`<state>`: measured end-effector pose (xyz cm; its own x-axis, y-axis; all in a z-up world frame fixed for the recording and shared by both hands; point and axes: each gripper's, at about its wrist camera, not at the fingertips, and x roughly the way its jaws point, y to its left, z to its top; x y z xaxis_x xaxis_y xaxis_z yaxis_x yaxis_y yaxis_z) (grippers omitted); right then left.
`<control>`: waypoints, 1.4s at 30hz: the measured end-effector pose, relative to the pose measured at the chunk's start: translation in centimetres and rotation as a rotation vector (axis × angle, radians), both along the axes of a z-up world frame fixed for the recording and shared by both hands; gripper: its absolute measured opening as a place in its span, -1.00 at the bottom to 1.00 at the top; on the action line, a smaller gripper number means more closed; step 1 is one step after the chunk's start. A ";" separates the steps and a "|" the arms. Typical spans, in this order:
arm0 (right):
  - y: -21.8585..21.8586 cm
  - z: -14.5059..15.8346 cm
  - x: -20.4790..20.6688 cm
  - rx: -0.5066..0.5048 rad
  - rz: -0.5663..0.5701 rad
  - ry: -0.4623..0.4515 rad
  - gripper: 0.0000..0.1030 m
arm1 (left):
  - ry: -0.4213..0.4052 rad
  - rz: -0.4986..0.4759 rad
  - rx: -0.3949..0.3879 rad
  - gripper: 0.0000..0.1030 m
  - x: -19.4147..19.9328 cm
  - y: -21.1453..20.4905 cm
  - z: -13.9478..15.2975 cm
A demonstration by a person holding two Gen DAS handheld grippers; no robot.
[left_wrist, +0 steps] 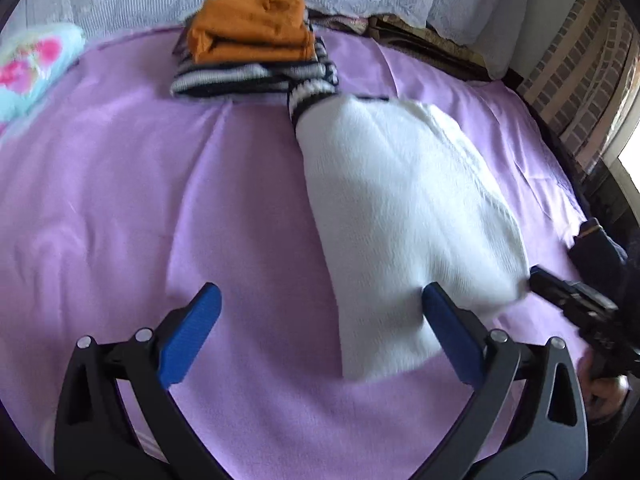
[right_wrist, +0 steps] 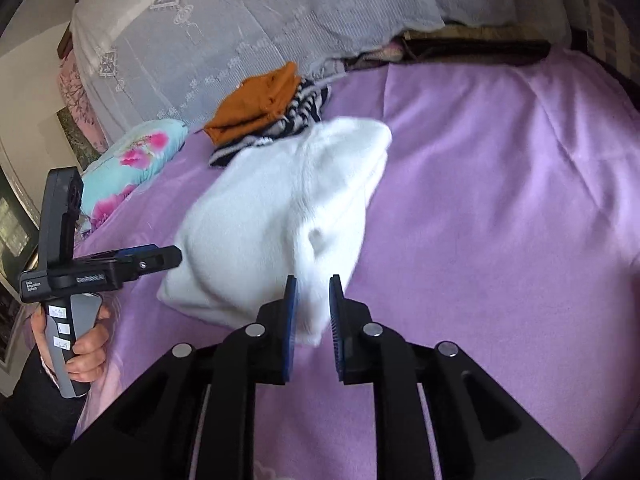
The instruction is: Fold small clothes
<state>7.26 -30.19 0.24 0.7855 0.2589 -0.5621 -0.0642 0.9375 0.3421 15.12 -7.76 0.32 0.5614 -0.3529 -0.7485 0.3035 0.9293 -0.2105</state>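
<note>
Surface: bed with a lilac sheet (left_wrist: 120,208), creased; its near edge is cut off by the gripper bodies in both views
White garment (left_wrist: 400,208): lies on the sheet, right of centre in the left wrist view, folded into a long rounded shape; motion blur smears its edges, so its type and fold lines cannot be read
Far end of white garment: touches or overlaps the striped item; which one, cannot tell
Stack: orange folded garment (left_wrist: 252,28) on top of a black-and-white striped garment (left_wrist: 248,76), at the far side of the bed, against a pale lace-covered bolster (right_wrist: 248,20)
Left gripper (left_wrist: 320,332): blue fingers spread wide, nothing between them; the right-hand finger overlaps the near edge of the white garment, contact not clear
Right gripper (right_wrist: 313,320): fingers set a little apart with a corner of the white garment lying in the gap; the cloth looks loose between the pads rather than pinched, though blur limits certainty
Hand (right_wrist: 86,344): grips the left gripper's handle, sleeve partly out of frame
Floral cushion (right_wrist: 132,160): at the left edge of the bed, partly hidden behind the left gripper
Right border: brick wall (left_wrist: 580,68), distorted by the lens
</note>
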 end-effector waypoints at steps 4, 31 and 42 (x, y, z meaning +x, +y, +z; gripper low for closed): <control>1.5 3.5 3.4 0.009 0.025 -0.064 -0.67 | -0.083 0.033 0.067 0.96 1.7 -1.7 2.4; 3.2 4.8 10.1 -0.102 -0.024 -0.109 -0.05 | -0.143 0.045 0.088 0.96 4.1 -2.1 1.4; 1.3 4.0 14.0 -0.081 -0.056 -0.081 -0.04 | -0.152 0.067 0.120 0.96 9.2 -3.5 2.0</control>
